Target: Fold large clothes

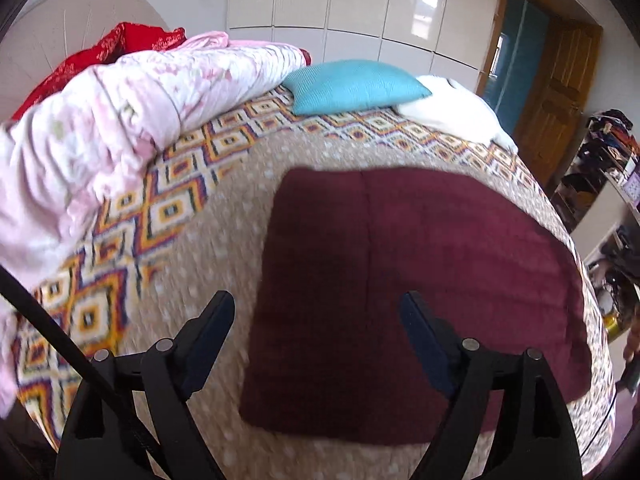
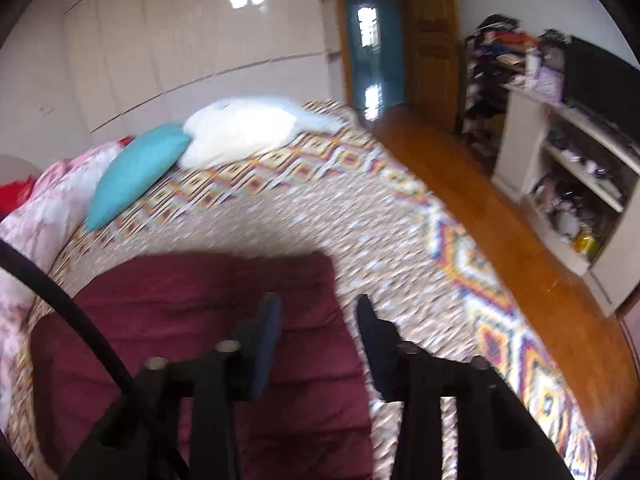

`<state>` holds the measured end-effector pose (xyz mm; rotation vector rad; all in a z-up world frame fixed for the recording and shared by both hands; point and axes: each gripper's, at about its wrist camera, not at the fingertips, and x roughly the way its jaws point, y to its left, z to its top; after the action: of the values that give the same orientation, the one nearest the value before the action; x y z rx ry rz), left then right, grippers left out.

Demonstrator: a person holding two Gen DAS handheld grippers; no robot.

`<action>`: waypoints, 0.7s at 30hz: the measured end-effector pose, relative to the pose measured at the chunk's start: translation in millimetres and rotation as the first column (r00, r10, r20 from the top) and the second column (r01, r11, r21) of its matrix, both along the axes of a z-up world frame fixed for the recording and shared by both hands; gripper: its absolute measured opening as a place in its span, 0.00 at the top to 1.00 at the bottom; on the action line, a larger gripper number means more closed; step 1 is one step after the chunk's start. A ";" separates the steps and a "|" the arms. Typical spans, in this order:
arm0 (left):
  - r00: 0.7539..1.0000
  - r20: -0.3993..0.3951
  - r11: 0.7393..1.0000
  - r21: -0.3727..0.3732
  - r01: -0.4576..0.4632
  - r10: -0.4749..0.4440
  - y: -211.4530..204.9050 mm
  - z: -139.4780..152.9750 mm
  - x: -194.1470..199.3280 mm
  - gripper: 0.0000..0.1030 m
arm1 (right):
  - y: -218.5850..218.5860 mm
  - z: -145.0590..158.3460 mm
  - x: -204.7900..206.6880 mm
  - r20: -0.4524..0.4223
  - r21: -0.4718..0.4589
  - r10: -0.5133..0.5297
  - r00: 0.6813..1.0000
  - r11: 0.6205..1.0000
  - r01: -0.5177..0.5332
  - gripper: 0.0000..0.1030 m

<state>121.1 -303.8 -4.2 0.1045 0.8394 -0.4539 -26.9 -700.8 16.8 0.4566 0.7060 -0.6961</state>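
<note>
A dark maroon garment (image 1: 440, 280) lies folded into a flat rectangle on the patterned bedspread (image 1: 192, 200), with a seam running down its left part. My left gripper (image 1: 316, 300) hangs above the garment's near left edge, fingers wide apart with nothing between them. In the right wrist view the same garment (image 2: 180, 312) fills the lower left. My right gripper (image 2: 318, 300) hovers over the garment's right edge, its fingers a moderate gap apart and empty. The picture there is blurred.
A pink floral quilt (image 1: 100, 128) and a red cloth (image 1: 132, 44) are heaped at the bed's left. A teal pillow (image 1: 352, 86) and a white pillow (image 1: 452, 112) lie at the far side. Wooden floor (image 2: 500, 208) and a cluttered white shelf (image 2: 572, 184) are on the right.
</note>
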 end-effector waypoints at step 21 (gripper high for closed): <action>0.986 0.169 0.999 -0.037 0.015 -0.008 31.1 -74.6 -62.3 0.17 | 91.9 -26.2 119.1 0.042 0.116 0.199 0.979 0.972 -0.203 0.60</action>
<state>58.8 -272.8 -78.7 0.1109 0.6635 -0.4649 92.3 -608.9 -9.3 0.4973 0.7563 -0.4569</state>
